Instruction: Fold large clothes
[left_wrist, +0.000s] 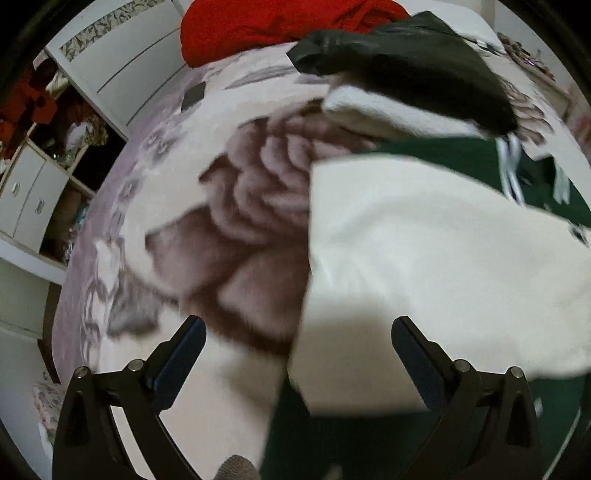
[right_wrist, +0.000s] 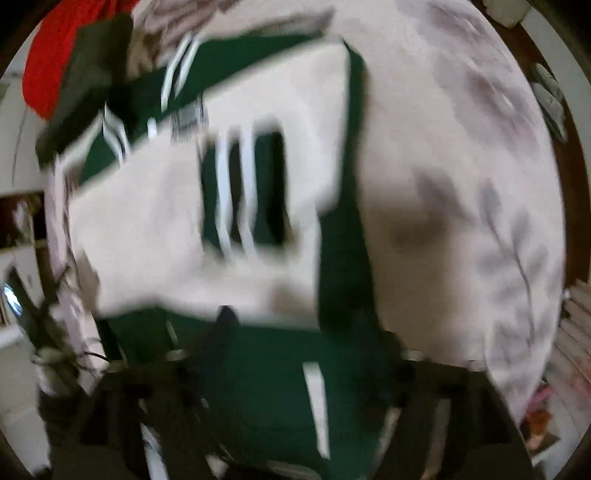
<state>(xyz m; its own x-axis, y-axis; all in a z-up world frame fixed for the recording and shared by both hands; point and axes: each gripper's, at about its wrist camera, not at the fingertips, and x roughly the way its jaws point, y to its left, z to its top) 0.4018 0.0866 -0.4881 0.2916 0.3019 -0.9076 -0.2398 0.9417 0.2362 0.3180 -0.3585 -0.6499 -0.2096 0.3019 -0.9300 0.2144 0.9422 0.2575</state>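
Observation:
A green and white garment (left_wrist: 424, 251) with white stripes lies on the bed, its white panel folded over the green part. It also shows in the right wrist view (right_wrist: 236, 206), blurred by motion. My left gripper (left_wrist: 298, 339) is open above the garment's near left edge, with nothing between its fingers. My right gripper (right_wrist: 306, 354) hovers over the garment's green lower part; its fingers (right_wrist: 221, 325) are smeared by motion, spread wide apart with only cloth below them.
The bed (left_wrist: 221, 229) carries a blanket with a large brown flower print. A red garment (left_wrist: 266, 26) and a black garment (left_wrist: 413, 62) on a white folded piece (left_wrist: 388, 114) lie at the far end. White cabinets (left_wrist: 33, 192) stand left.

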